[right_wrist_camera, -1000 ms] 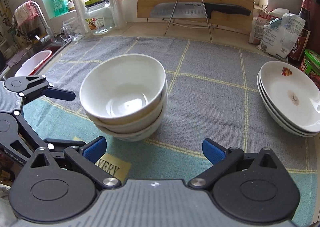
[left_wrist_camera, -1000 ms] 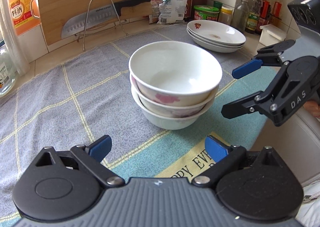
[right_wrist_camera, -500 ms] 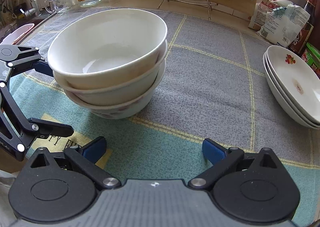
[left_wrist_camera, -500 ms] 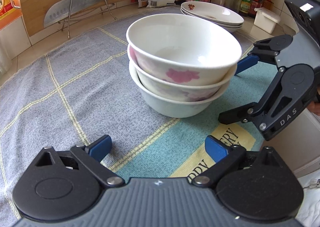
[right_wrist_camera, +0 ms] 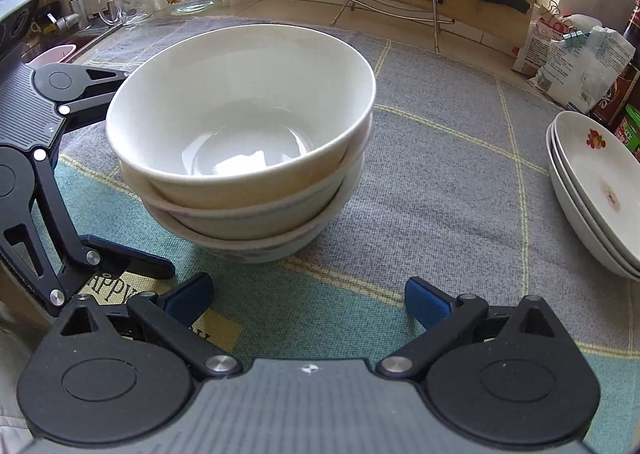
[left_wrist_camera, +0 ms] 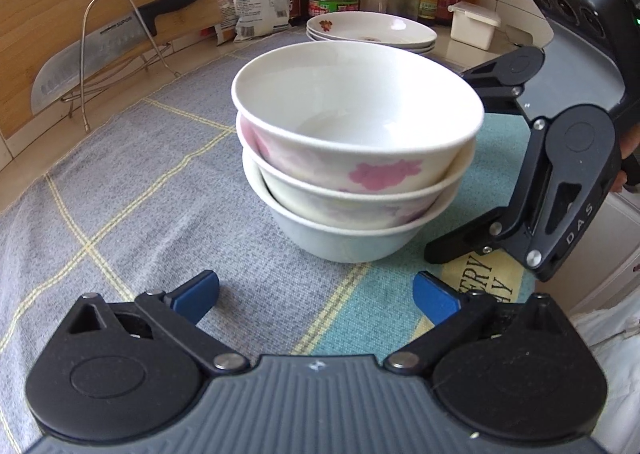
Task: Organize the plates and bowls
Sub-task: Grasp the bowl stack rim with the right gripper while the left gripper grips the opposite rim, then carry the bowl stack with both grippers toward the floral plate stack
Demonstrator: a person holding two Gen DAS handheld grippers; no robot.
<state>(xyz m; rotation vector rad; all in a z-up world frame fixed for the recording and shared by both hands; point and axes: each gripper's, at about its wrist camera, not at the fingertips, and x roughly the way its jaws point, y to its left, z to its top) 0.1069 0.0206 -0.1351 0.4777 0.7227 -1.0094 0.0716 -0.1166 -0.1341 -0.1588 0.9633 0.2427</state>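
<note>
Towel-top bowl stack (left_wrist_camera: 356, 158) before hand-held gripper (left_wrist_camera: 316, 294)

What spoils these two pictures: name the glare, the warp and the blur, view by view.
Left wrist view: fisheye bends the cloth's yellow lines; upper wall washed out; everything sharp. Right wrist view: bright glare patch in the top bowl's bottom; window edge overexposed; plate stack stretched at the frame edge.

A stack of three white bowls (right_wrist_camera: 244, 142) stands on the grey-and-teal checked cloth (right_wrist_camera: 440, 194), toward its near left part. The right gripper (right_wrist_camera: 308, 300) sits just short of the stack, blue pads wide apart, nothing between them. The left gripper (right_wrist_camera: 132, 170) reaches in from the left edge, its fingers flanking the stack's side. A stack of plates (right_wrist_camera: 592, 190) rests at the cloth's right edge.
</note>
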